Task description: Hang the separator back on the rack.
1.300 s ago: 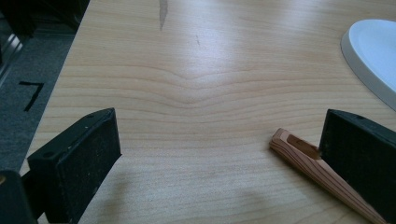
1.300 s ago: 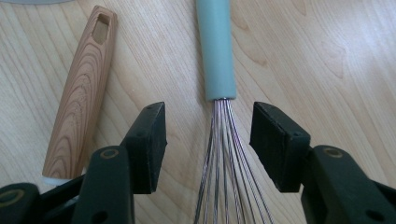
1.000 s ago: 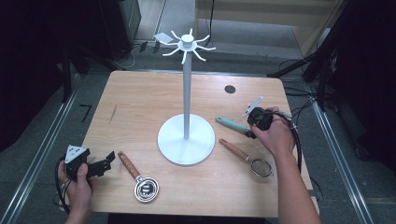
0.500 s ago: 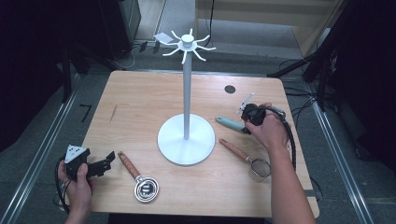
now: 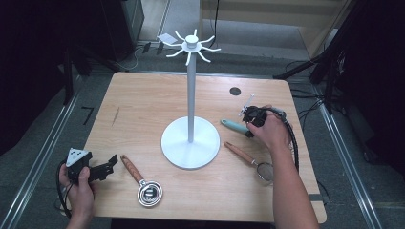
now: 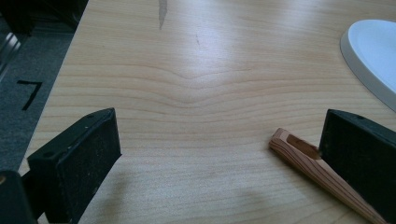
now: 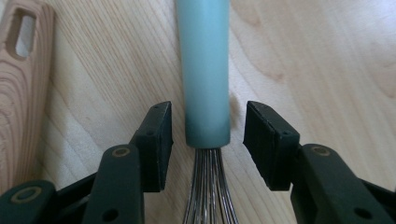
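While I hold the right gripper [image 7: 208, 144] over the teal-handled whisk [image 7: 204, 70], its fingers stand open on either side of the handle's end, where the wires begin. I judge that closing squarely on the handle, not the wires, is best. The whisk lies on the tabletop [image 5: 143, 105] right of the white hook stand [image 5: 190, 138], beside a wooden-handled strainer [image 5: 250, 162]. My left gripper [image 6: 219, 163] rests open near the front edge, beside a wooden handle [image 6: 317, 177]; bare wood lies ahead.

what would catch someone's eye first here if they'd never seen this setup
The tall white stand with hooks at its top, rising from the middle of the wooden table. Next, the right gripper at the table's right side, its fingers open around the teal handle of a whisk, not yet touching it.
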A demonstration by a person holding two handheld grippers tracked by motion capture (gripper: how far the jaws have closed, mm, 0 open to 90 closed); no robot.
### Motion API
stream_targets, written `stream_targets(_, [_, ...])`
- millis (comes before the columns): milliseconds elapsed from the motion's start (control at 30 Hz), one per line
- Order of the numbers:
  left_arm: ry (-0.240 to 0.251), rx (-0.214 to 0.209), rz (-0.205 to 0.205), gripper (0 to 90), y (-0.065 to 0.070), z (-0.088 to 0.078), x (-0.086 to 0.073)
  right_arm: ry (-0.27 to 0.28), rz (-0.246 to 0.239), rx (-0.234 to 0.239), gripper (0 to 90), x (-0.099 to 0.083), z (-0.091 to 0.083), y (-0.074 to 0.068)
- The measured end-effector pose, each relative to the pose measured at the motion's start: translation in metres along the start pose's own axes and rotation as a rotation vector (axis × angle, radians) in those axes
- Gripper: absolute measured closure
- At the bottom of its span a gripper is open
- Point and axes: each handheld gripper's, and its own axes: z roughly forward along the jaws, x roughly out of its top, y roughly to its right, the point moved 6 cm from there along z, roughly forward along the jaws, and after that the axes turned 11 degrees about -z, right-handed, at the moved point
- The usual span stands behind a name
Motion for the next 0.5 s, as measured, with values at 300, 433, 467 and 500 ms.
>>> stream_targets(300, [0.001,0.001,0.001,0.0,0.0,0.0,0.0,-0.032,-0.02,0.026,65.3,0.008,0.008,-0.001])
stream_targets(433, [0.002,0.001,0.001,0.0,0.0,0.0,0.0,-0.041,-0.036,0.052,69.9,0.009,0.008,-0.002])
stream_targets(467, [0.001,0.001,0.001,0.0,0.0,0.0,0.0,-0.045,-0.059,0.073,70.0,0.01,0.008,-0.002])
stream_targets(500, [0.001,0.001,0.0,0.0,0.0,0.0,0.0,-0.049,-0.067,0.079,69.9,0.01,0.008,-0.003])
